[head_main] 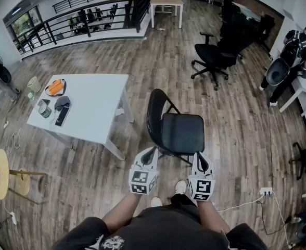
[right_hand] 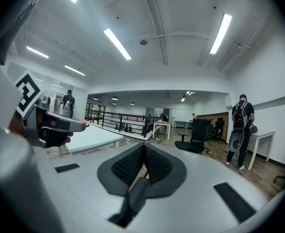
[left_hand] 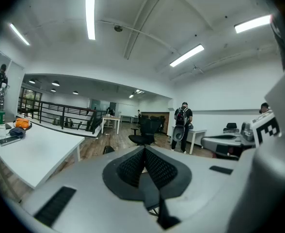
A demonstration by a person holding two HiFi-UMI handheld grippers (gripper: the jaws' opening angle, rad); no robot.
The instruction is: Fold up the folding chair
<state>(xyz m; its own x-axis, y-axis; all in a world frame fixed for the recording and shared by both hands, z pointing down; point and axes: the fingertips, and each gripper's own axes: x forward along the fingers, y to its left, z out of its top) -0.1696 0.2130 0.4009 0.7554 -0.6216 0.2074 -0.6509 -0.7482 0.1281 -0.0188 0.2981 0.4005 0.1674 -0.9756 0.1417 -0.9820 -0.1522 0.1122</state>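
Note:
The folding chair (head_main: 182,133) stands unfolded on the wooden floor in the middle of the head view, with a black seat and a black curved backrest (head_main: 155,113) on its left side. Both grippers hover just short of the seat's near edge and touch nothing. My left gripper (head_main: 153,151) points at the seat's near left corner, and its jaws (left_hand: 144,152) are shut and empty. At the near right corner, my right gripper (head_main: 200,157) is also shut (right_hand: 143,149) with nothing between its pads. The chair's legs are mostly hidden under the seat.
A white table (head_main: 96,113) stands left of the chair, with a plate of orange items (head_main: 55,87) at its far end. A black office chair (head_main: 213,59) is behind. A person (head_main: 293,56) bends at a desk far right. A power strip (head_main: 266,191) lies near right.

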